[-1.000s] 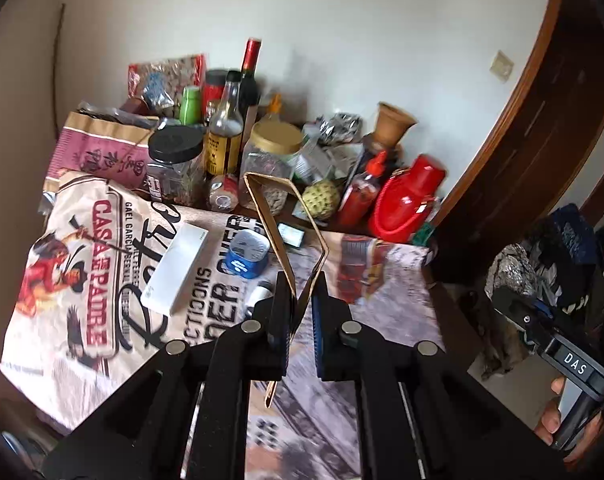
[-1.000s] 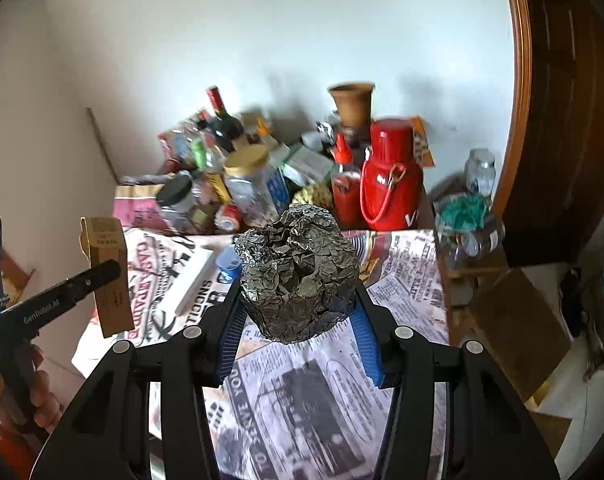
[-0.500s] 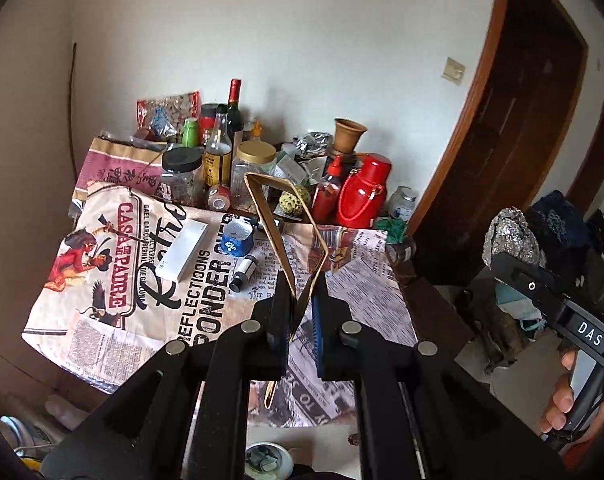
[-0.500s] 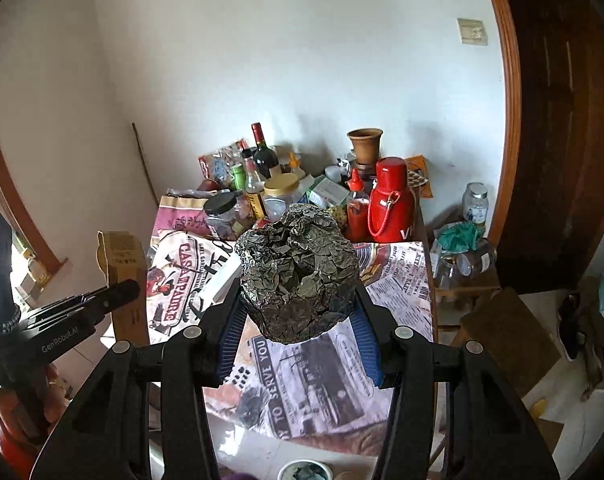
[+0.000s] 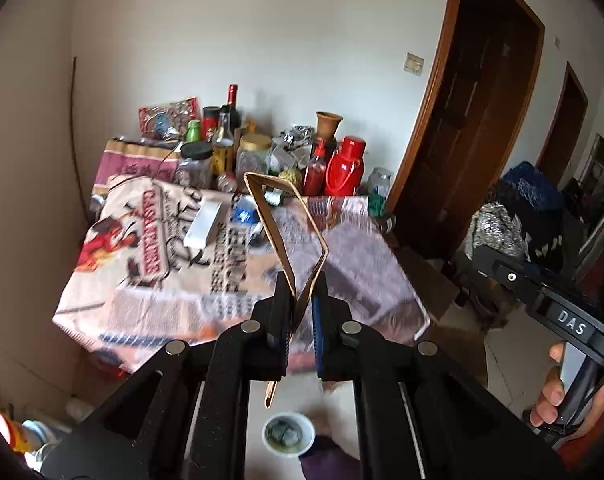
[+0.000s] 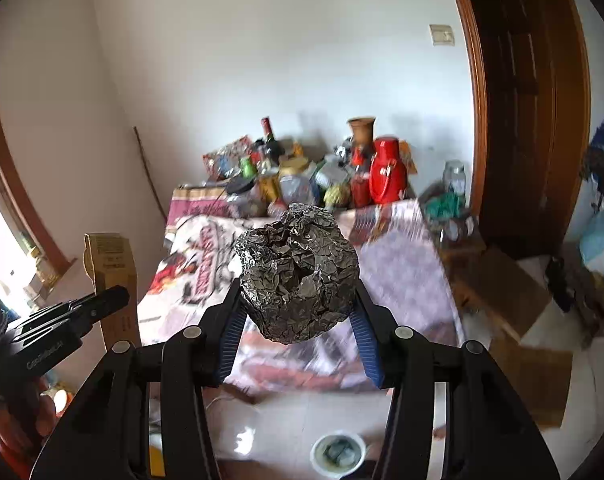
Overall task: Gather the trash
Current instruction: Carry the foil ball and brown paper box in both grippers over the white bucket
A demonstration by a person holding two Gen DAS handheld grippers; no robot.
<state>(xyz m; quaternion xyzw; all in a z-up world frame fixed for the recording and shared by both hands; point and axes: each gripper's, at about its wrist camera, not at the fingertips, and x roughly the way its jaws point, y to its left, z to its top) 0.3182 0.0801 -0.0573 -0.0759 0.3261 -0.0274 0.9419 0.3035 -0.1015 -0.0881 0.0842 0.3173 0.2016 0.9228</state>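
While my left gripper (image 5: 303, 292) has its jaws pinched nearly together on a flattened cardboard box (image 5: 287, 232), the box stands up out of the grip as an open-ended brown sleeve, its lower flap hanging down below the pads. From the right camera I see that same box (image 6: 111, 276) upright beside the left gripper's black nose (image 6: 68, 322), off to the left. My right gripper (image 6: 299, 308) has its jaws part-way apart and pressed against both sides of a crumpled ball of foil (image 6: 298, 272), which fills the gap between the blue pads and bulges above them; from the left camera the foil ball (image 5: 494, 228) shows at the right edge, above the right gripper's body, with a hand (image 5: 558, 392) wrapped round its handle. Both pieces of trash are held in the air, well apart from the table (image 5: 238, 264), which is draped in printed newspaper and lies beyond both grippers. At its far end, against the white wall, stand bottles, jars and a red flask (image 5: 344, 168). Below the grippers, on the pale floor, I see a small white cup (image 5: 288, 434) with something greenish inside. A dark wooden door (image 5: 482, 120) stands to the right.
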